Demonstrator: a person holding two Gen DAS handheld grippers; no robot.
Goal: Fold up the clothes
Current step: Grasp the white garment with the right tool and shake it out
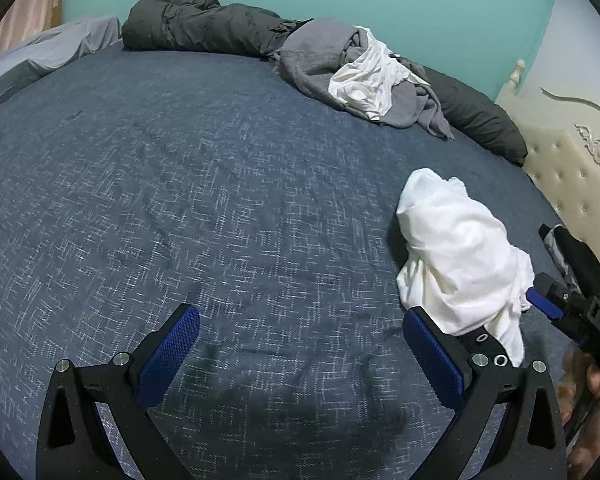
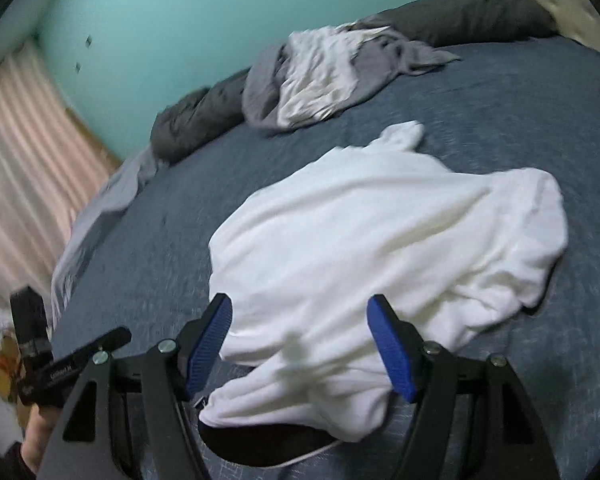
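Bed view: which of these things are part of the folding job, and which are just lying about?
For the job:
- white garment, crumpled on the bed, right gripper open over it
- heap of grey and white clothes at the far side
- left gripper, open above bare cover

Lying about:
- dark grey bedding roll
- dark pillow
- tufted headboard

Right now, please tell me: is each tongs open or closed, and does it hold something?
Left tongs: open, holding nothing, above the blue bedspread.
Right tongs: open, straddling the white garment, not clamped on it.
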